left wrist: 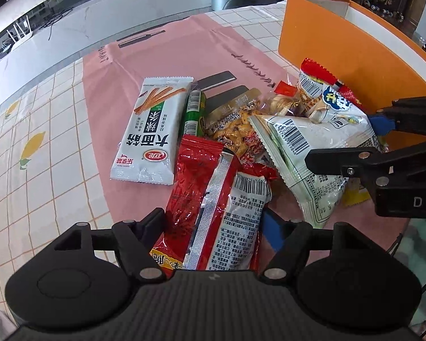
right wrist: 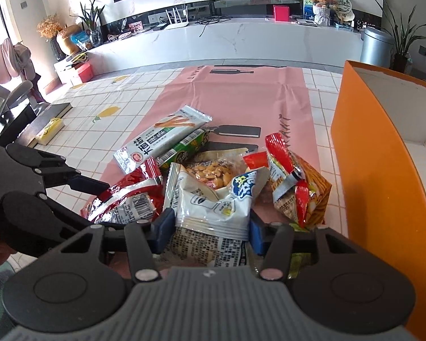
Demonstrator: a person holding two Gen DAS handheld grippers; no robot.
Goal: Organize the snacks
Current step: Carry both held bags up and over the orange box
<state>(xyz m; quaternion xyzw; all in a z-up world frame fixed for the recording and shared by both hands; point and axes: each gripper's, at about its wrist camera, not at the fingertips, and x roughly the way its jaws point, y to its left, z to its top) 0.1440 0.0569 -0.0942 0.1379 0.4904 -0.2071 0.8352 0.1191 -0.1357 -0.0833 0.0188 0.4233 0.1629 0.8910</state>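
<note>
Two sets of fingers, both in the snack pile on the pink mat [left wrist: 162,56] on the surface. Left fingers [left wrist: 213,227] straddle the red packet [left wrist: 201,187], w/ pads at its sides. Right fingers [right wrist: 210,227] sit either side of the white bag [right wrist: 213,207]; can't tell if squeezing. Orange box [right wrist: 383,187] stands just right of pile.

Table in a white grid-and-lemon cloth [right wrist: 99,105], pink paper sheet [right wrist: 241,96] spread on it, orange box [right wrist: 377,170] and dark book [right wrist: 48,116] on the cloth
</note>
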